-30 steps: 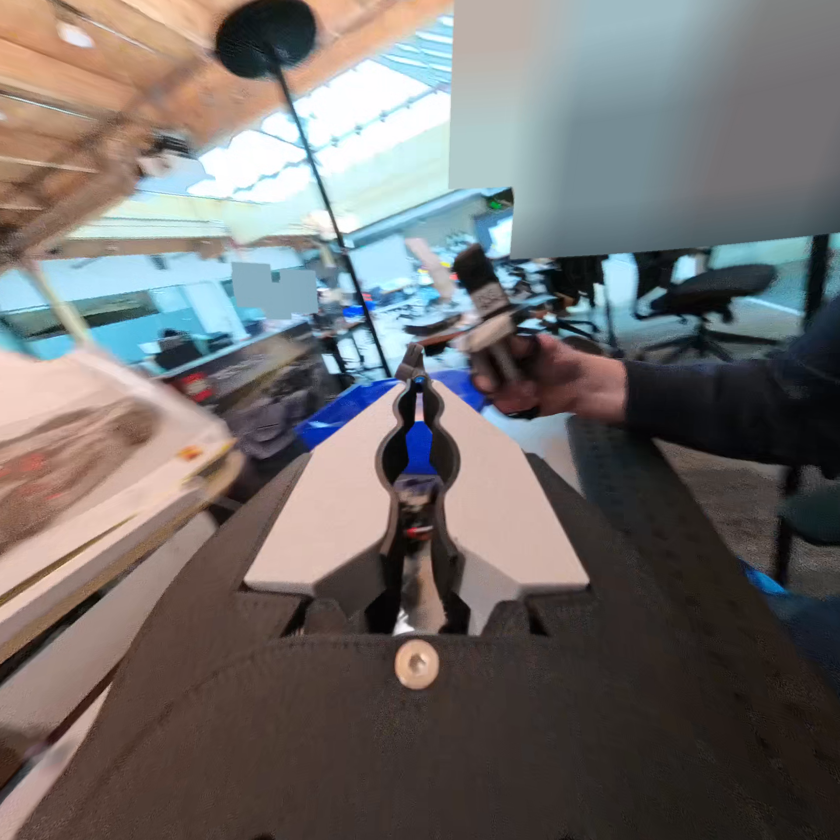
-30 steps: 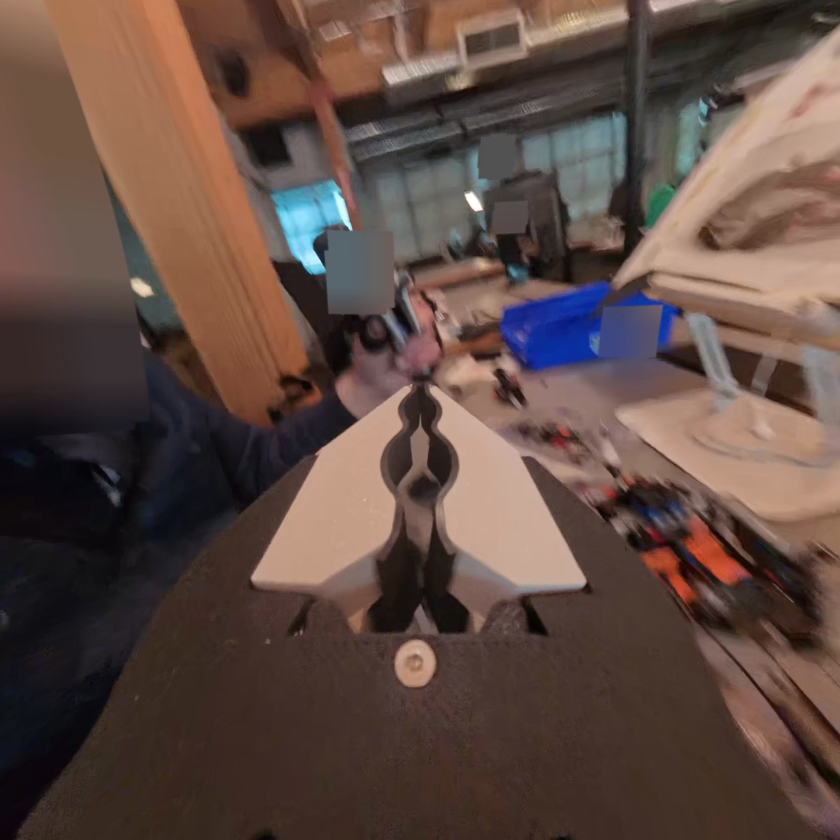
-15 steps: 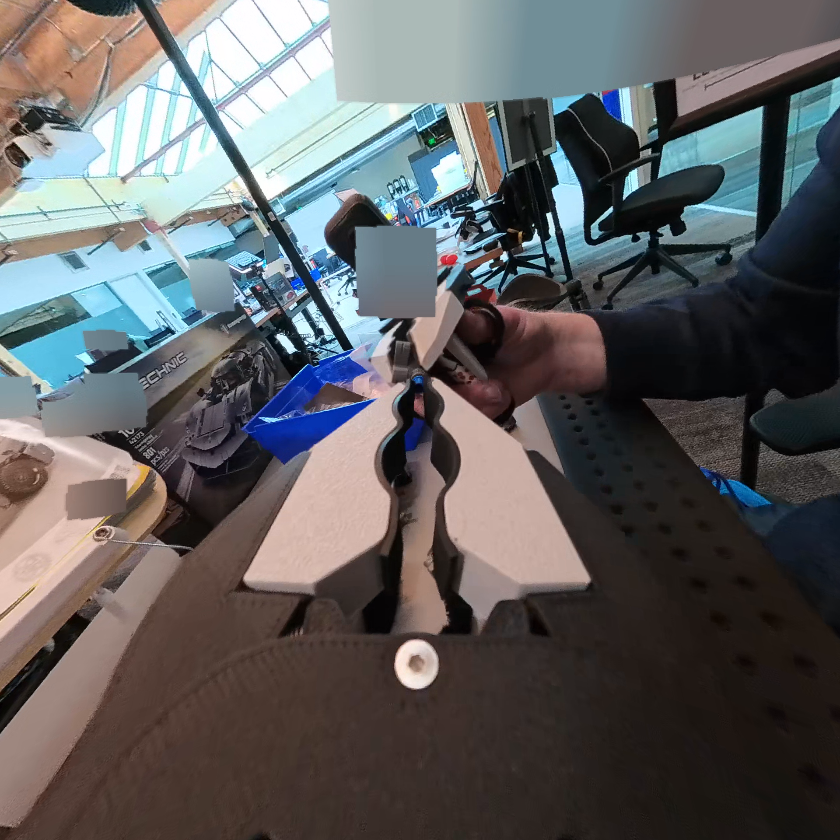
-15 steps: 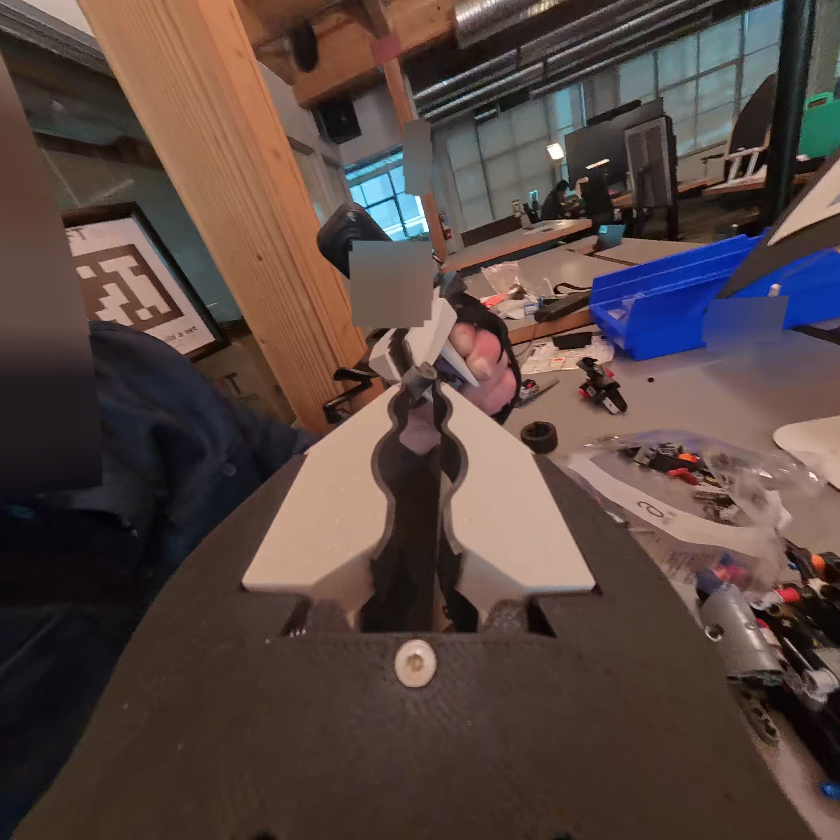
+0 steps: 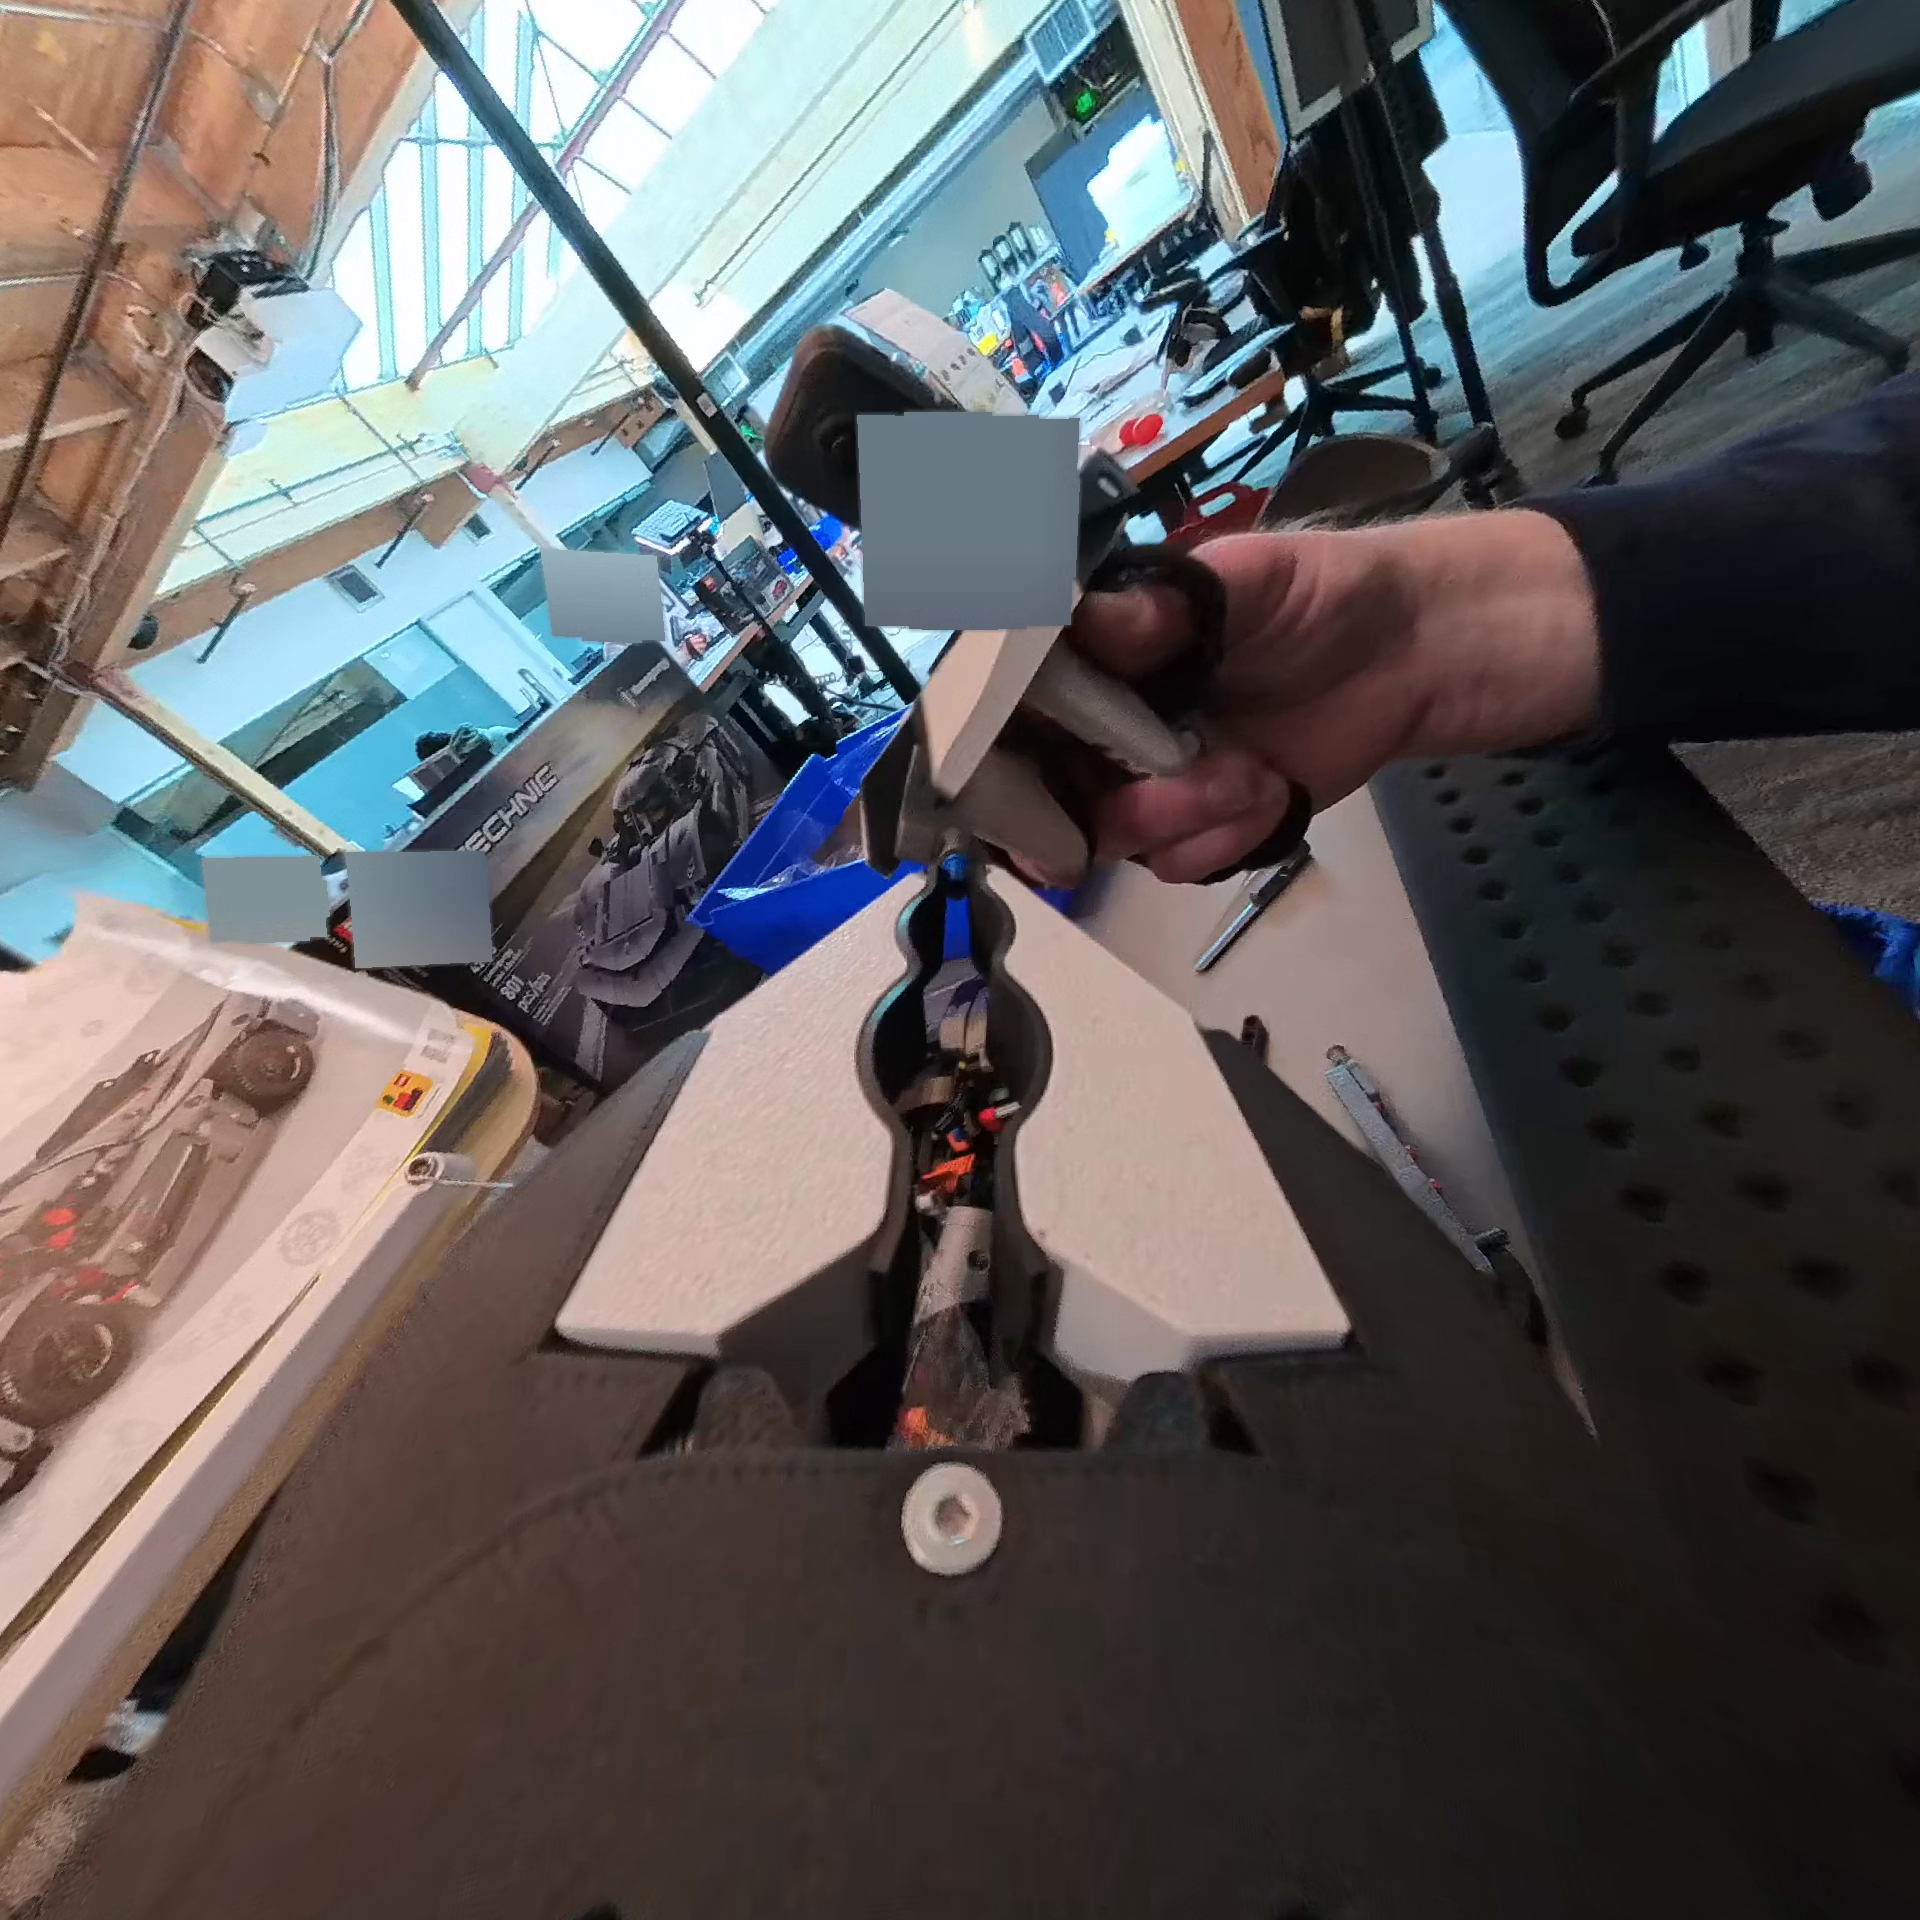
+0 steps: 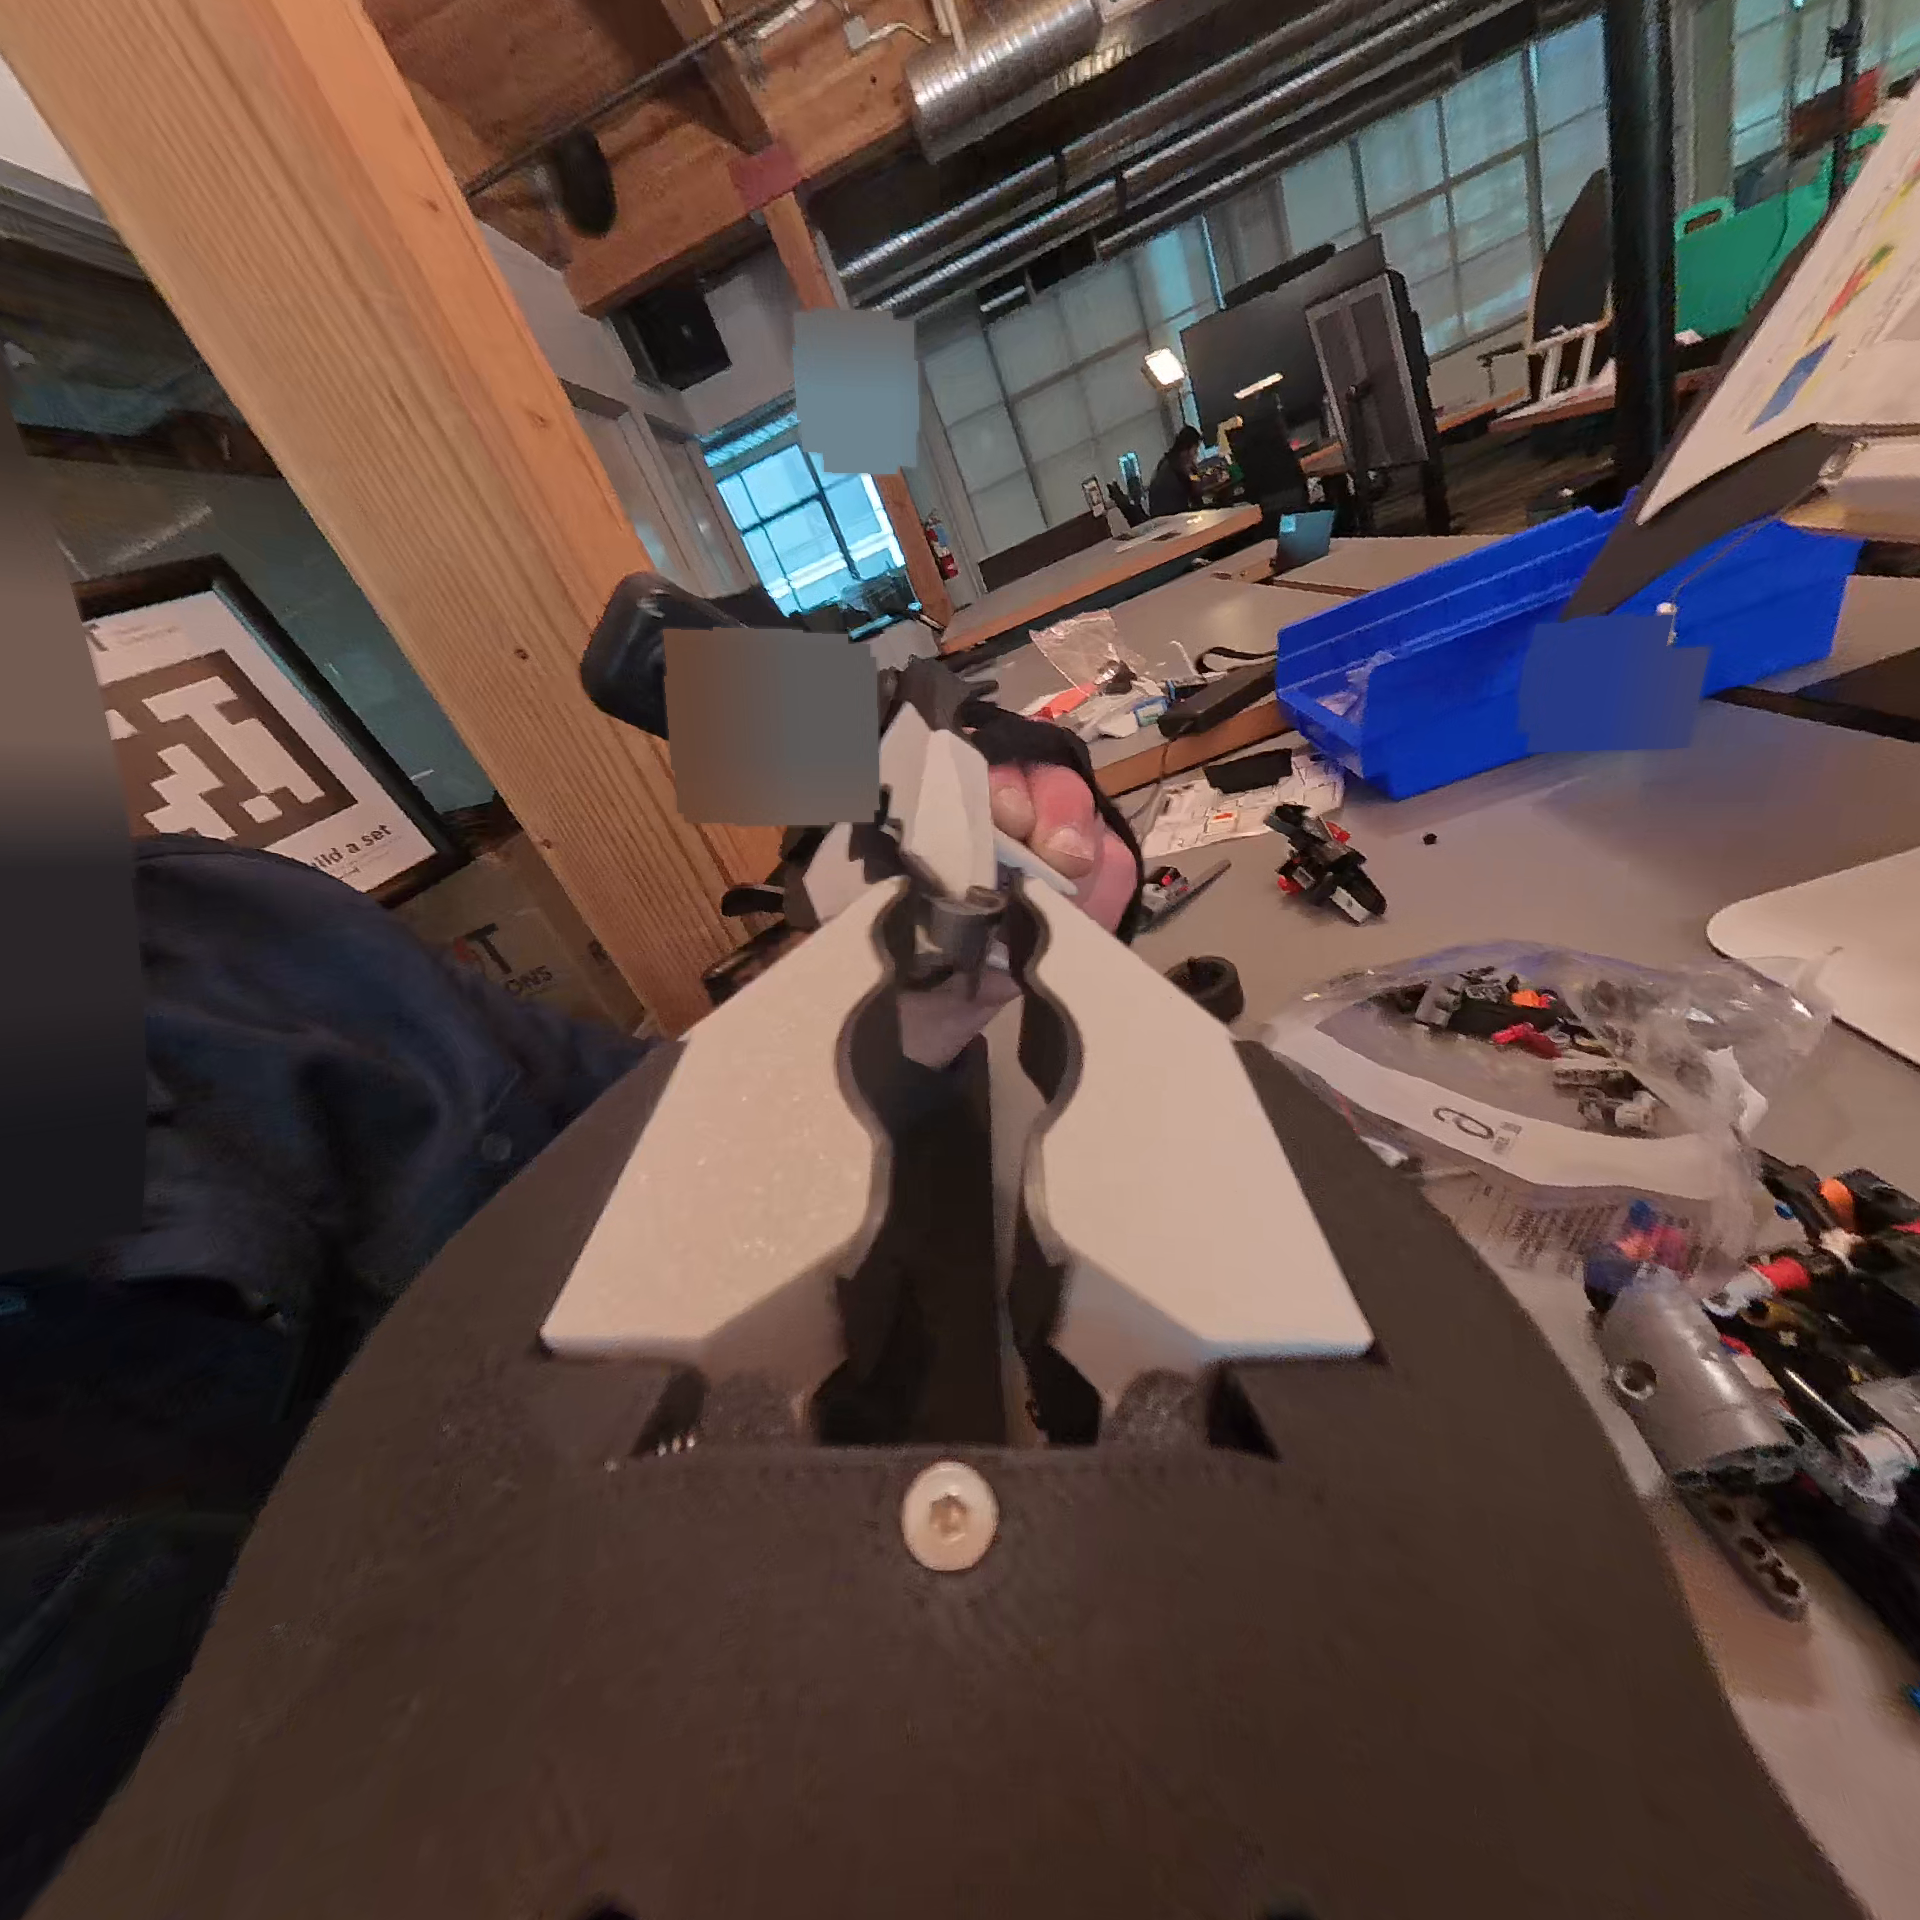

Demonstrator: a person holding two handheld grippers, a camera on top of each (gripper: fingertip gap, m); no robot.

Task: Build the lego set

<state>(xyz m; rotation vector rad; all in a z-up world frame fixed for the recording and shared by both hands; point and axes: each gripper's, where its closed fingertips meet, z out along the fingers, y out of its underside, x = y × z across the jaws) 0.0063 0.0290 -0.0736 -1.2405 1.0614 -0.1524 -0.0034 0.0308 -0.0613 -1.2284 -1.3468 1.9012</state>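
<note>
Grey table (image 6: 1558, 883) underneath, and both grippers meet tip to tip above it. Left gripper (image 5: 954, 883) pinches a small blue peg (image 5: 951, 864); right gripper (image 6: 956, 925) clamps a grey lego piece (image 6: 961, 930). Loose lego parts (image 6: 1818, 1340) lie right of the right jaws.

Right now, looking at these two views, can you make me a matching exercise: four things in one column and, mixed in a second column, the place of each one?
Things
1. blue bin
2. plastic bag of small parts
3. grey piece
4. blue pin

Places
a. pinched at the tips of the right claw
b. lying on the table, to the right of the right claw
c. pinched at the tips of the left claw
d. at the far side of the table, behind the bag

Pairs: 1-d, 2-b, 3-a, 4-c
</note>
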